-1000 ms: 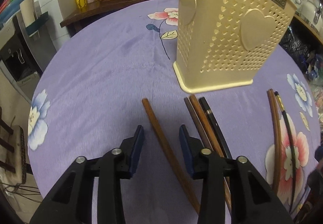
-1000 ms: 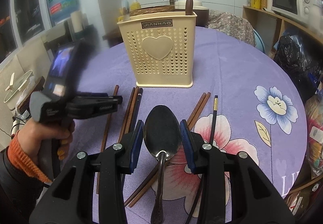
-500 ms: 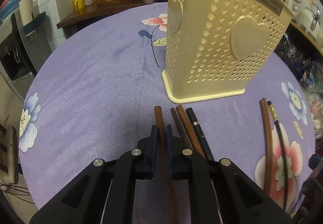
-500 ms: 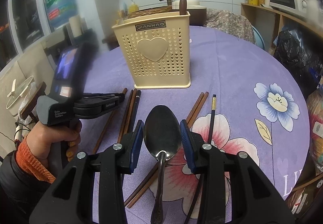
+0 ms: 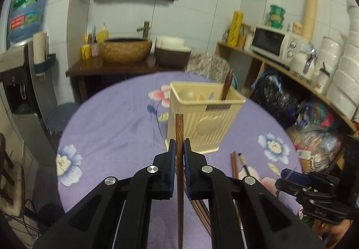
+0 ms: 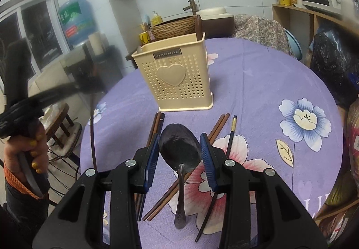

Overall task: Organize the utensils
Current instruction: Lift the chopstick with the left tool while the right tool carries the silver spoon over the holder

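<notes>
Already a little of the sorting looks done: the cream utensil holder (image 6: 174,77) has one brown handle (image 6: 198,25) standing in its far right corner, and everything else is outside it. The left gripper (image 5: 178,150) is clenched on a brown chopstick (image 5: 179,136), lifted off the cloth, with its tip pointing toward the holder's near wall. The right gripper (image 6: 180,150) is spread wide, its jaws on either side of the metal spoon (image 6: 180,148), which lies on the purple tablecloth (image 6: 258,82) just in front of the holder; whether the pads touch the bowl I cannot tell. Left of the spoon, in front of the holder, lie more chopsticks (image 6: 157,123); to its right a brown pair (image 6: 221,122) and a black chopstick (image 6: 232,130). By my reckoning most of the job remains: the held stick, the spoon and every loose chopstick must go in.
</notes>
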Tool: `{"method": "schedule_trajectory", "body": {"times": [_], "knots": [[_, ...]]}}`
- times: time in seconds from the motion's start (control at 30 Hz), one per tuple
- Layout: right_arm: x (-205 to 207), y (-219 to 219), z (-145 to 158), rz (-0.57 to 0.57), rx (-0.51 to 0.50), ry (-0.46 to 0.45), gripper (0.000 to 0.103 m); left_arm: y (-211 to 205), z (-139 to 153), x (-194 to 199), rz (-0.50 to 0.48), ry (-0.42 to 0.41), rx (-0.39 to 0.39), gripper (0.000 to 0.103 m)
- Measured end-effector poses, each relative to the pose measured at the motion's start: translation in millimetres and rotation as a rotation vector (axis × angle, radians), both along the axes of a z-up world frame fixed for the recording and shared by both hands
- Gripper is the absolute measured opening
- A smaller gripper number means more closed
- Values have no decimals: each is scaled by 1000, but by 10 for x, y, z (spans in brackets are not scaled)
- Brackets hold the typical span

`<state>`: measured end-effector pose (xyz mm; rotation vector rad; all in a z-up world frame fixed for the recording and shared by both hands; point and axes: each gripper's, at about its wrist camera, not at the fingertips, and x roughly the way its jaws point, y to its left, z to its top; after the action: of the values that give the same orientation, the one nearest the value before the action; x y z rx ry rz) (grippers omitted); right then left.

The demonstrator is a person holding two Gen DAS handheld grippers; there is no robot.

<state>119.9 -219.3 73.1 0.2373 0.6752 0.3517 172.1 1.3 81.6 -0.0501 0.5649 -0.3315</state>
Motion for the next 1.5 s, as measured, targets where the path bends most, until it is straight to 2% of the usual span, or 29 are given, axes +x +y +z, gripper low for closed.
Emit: {"method": "schedule_trajectory", "body": {"times": [0.1, 0.2, 0.5, 0.67, 0.77, 0.97, 1.07, 1.17, 1.3, 1.5], "knots": [[-12, -49, 88, 17, 8, -12, 37, 98, 160, -100, 5, -52, -22, 8], [5, -68, 140, 19, 8, -18, 37, 158, 229, -104, 14, -68, -30, 8], [69, -48, 182, 30, -3, -23, 37, 202, 220, -26, 24, -64, -40, 8], [141, -56, 284, 39, 6, -40, 37, 223, 313, -20, 6, -70, -50, 8], [227, -38, 481, 51, 1, -85, 37, 224, 512, 0, -7, -103, -56, 8], [572, -12, 1216, 42, -9, -233, 37, 119, 1202, 154, -26, -226, -89, 8], [752, -4, 1533, 22, -12, -289, 37, 13, 1525, 390, 1, -278, -121, 8], [948, 14, 1746, -2, -14, -326, 37, -105, 1664, 628, 22, -303, -140, 8], [1231, 73, 1690, -33, -49, -311, 37, -317, 1601, 900, 52, -309, -123, 8], [1515, 144, 1133, -59, -86, -235, 37, -526, 1060, 1116, 49, -234, -67, 8]]}}
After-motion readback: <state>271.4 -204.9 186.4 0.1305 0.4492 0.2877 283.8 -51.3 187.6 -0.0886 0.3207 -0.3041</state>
